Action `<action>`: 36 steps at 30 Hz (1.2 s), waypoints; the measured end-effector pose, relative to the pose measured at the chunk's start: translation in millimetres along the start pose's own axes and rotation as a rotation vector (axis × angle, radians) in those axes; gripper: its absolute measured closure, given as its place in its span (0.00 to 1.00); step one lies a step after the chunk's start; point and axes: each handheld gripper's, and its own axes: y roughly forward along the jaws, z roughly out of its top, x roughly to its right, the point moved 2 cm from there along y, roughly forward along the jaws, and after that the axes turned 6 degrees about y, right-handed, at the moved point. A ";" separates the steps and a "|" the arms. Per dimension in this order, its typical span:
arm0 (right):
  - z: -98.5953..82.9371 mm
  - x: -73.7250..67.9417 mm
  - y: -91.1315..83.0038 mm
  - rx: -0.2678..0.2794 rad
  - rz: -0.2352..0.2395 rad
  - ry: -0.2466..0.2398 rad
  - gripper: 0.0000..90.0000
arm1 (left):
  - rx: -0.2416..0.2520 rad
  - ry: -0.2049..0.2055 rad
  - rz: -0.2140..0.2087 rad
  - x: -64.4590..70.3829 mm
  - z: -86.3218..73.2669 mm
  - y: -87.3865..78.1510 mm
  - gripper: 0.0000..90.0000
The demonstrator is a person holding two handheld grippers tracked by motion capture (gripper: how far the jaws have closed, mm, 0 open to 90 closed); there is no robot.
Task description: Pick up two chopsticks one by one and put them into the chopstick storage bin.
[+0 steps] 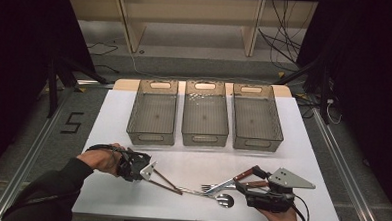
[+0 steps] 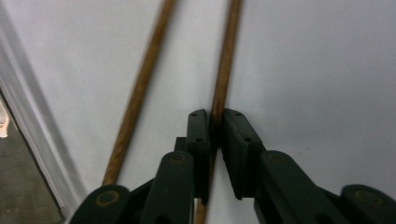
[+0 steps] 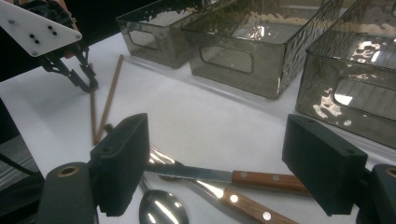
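Here, the left gripper [image 2: 215,122] pinches one wooden chopstick [image 2: 226,60]. At its three o'clock, the right gripper [image 3: 224,163] hovers, jaws spread, over a knife [image 3: 224,176].

"5" on the floor [image 1: 72,122]

Overhead view; two close gripper-mounted cameras

**Layout on worktop**

Three clear plastic bins [image 1: 153,113] [image 1: 205,114] [image 1: 256,118] sit side by side at the rear of the white worktop [image 1: 302,160]. In front: two wooden chopsticks [image 1: 167,182] left, wooden-handled metal cutlery [image 1: 226,184] right, metal spoon [image 1: 224,200] nearest.
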 end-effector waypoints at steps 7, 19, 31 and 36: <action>-0.1 0.0 0.7 -0.004 0.002 0.001 0.27 | 0.027 -0.002 0.001 6.7 -2.5 -0.3 0.91; -0.3 1.1 1.4 -0.008 0.003 0.008 0.27 | 0.058 0.023 0.016 10.2 -2.7 -11.4 0.93; -0.3 1.2 1.4 -0.011 0.005 0.008 0.27 | 0.123 0.006 0.060 3.7 7.8 -26.1 0.93; -0.3 1.1 1.3 -0.011 0.004 0.008 0.27 | 0.158 -0.063 0.086 -2.2 8.7 -28.4 0.93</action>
